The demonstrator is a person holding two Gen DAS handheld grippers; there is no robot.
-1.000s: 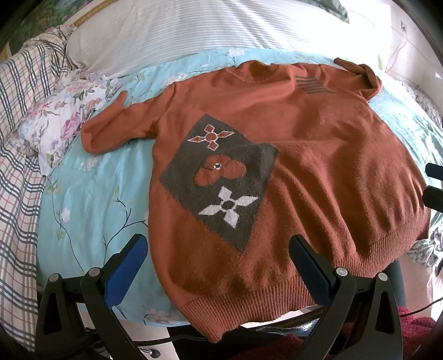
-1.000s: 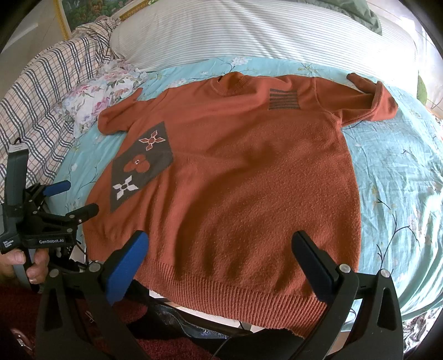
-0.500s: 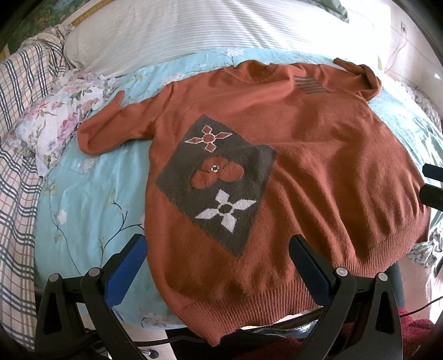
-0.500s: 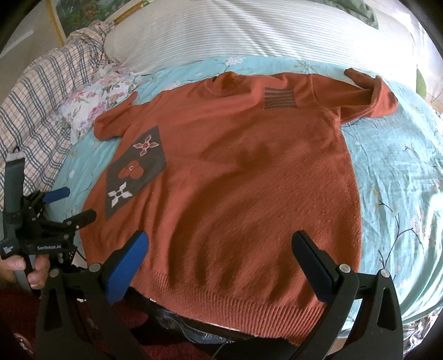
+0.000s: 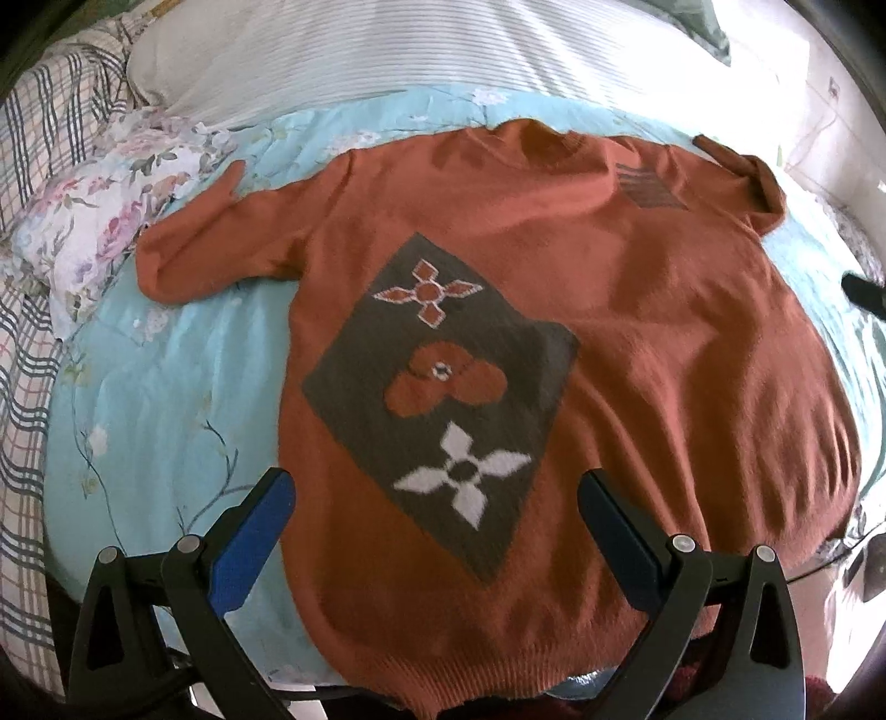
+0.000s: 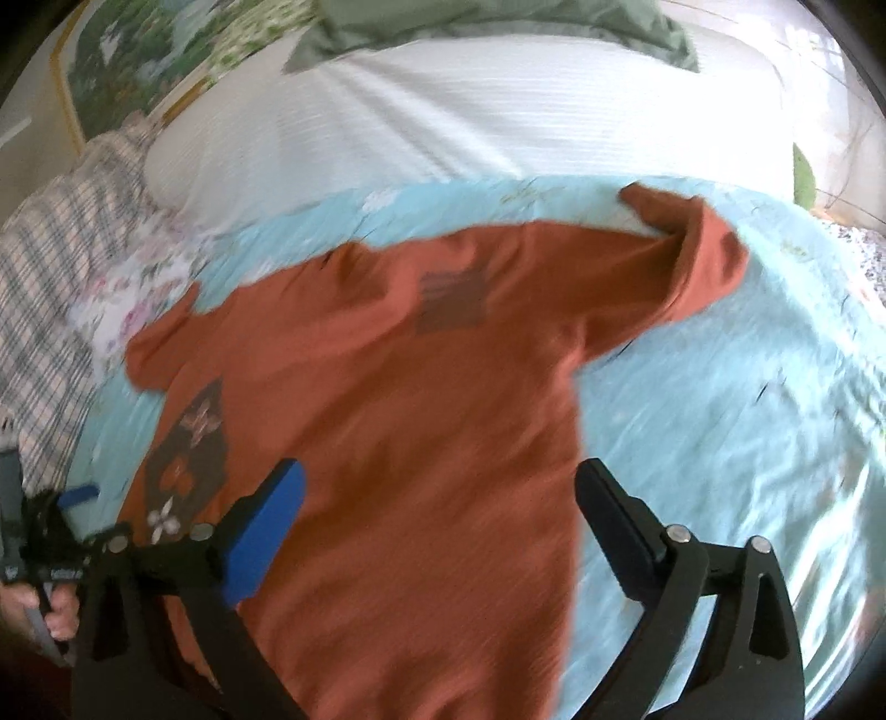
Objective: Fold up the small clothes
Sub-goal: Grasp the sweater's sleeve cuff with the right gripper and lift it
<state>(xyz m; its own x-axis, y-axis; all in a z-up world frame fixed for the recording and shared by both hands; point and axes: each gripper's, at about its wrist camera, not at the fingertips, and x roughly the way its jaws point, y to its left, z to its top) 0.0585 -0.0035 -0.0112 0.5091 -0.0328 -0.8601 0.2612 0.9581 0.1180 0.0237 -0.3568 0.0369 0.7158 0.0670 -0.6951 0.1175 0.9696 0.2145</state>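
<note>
Sweater [image 5: 637, 343], rust-orange, lies spread flat on the bed, filling the middle of the left wrist frame, its ribbed hem at the bottom edge and its neck toward the top. A dark diamond patch [image 5: 443, 399] with three flower shapes sits left of centre on its front, and a small striped patch [image 5: 648, 185] lies near the upper right shoulder. One sleeve [image 5: 221, 249] stretches to the left; the other sleeve [image 6: 692, 260] is bent back on itself at the upper right of the right wrist frame, which is blurred. Under the sweater is a light blue floral sheet [image 5: 166, 399]. A floral pillow [image 5: 94, 221] lies at the left, a plaid cloth [image 5: 27, 332] beyond it at the frame's left edge, and a white striped duvet [image 5: 443, 50] across the top. The left tool [image 5: 434, 507] hovers at the bottom of its frame over the hem, its jaws wide apart and holding nothing. The right tool [image 6: 440, 498] likewise stands wide and empty above the sweater's lower body.
</note>
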